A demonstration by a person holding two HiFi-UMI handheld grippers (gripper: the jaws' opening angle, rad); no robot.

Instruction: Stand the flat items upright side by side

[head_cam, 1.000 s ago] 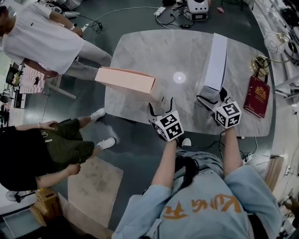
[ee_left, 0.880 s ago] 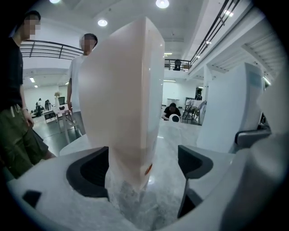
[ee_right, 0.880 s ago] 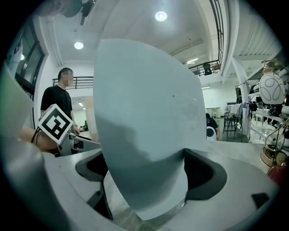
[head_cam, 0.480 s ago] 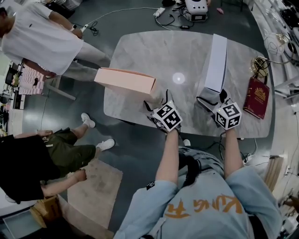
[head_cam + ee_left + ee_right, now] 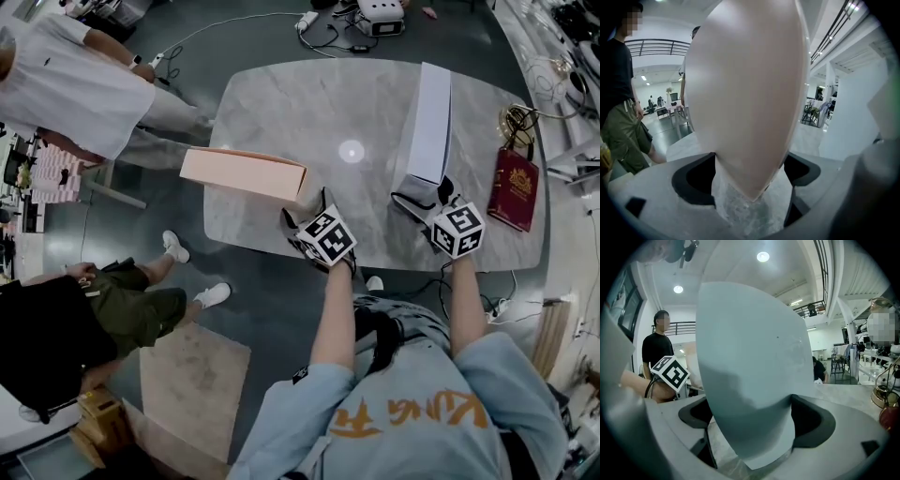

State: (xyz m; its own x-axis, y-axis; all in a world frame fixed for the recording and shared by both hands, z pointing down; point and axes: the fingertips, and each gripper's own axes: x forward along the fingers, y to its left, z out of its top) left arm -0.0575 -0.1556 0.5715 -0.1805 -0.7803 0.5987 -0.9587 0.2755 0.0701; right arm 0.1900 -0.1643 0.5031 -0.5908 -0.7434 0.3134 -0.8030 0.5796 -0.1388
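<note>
Left tongs [image 5: 305, 208] grip the near corner of the matte pink board [image 5: 246, 172] standing on edge at the marble worktop's [image 5: 328, 103] left rim, right tongs [image 5: 424, 192] pinch the smooth white panel [image 5: 433, 112] upright well apart, so we judge both are raised and next need sliding together, parallel.
</note>
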